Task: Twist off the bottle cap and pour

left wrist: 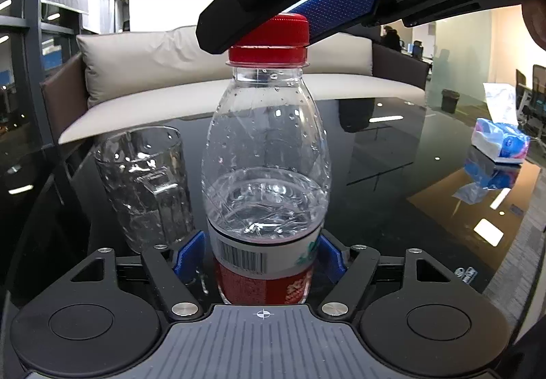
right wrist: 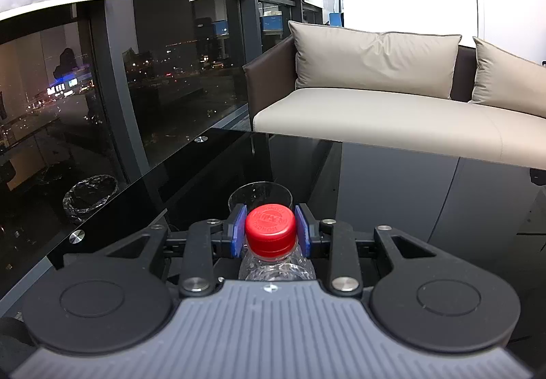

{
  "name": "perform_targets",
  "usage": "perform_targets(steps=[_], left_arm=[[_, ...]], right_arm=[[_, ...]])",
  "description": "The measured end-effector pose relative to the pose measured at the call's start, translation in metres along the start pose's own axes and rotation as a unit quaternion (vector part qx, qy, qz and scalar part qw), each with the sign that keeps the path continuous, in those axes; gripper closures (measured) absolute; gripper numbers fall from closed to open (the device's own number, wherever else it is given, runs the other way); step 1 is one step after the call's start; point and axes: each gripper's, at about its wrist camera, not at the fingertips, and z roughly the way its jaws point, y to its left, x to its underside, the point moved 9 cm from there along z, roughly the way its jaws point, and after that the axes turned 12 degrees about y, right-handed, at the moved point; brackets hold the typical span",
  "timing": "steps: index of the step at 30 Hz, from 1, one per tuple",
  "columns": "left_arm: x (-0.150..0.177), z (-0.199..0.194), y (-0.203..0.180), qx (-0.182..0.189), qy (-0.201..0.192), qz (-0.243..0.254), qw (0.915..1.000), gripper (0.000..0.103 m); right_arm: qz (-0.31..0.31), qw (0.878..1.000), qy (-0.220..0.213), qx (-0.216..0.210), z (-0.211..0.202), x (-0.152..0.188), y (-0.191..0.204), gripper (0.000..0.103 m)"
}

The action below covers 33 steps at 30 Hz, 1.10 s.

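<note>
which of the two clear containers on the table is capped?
The clear plastic bottle with the red screw cap, partly filled with water. The clear ribbed drinking glass to its left in the left wrist view is open-topped.

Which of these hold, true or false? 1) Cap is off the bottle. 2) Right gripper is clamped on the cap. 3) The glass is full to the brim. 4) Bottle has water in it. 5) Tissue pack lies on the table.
1) False. The red cap sits on the bottle.
2) True. The right gripper has a pad on each side of the cap.
3) False. The glass looks nearly empty; at most a little water at the bottom.
4) True, roughly up to the label.
5) True. The tissue pack lies on the dark table, well apart from the bottle.
</note>
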Motion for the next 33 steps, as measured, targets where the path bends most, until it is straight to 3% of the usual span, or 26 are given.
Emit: perform_targets(steps=[3,5,8,20,28,33], left_arm=[[-0.003,0.001,-0.005,0.005,-0.004,-0.006,1.0,0.035],[-0.004,0.003,-0.007,0.026,0.0,-0.017,0.9995,0.045],[-0.003,0.003,-0.006,0.027,0.001,-0.02,0.9994,0.046],[-0.004,0.009,-0.011,0.024,0.0,-0.021,0.9995,0.047],[0.002,0.003,0.004,0.021,-0.002,-0.016,0.9997,0.047],[0.005,0.002,0.008,0.018,-0.006,-0.005,0.9998,0.047]], right_arm=[[0.003,1.0,0.002,-0.003,0.0,0.0,0.0,0.07],[0.002,1.0,0.002,-0.005,0.0,0.0,0.001,0.07],[-0.005,1.0,0.005,-0.003,0.0,-0.001,0.003,0.07],[0.011,0.998,0.013,0.056,-0.009,0.005,0.01,0.07],[0.004,0.999,0.002,0.053,-0.008,0.008,0.011,0.07],[-0.034,0.999,-0.006,0.034,-0.007,0.008,0.008,0.071]])
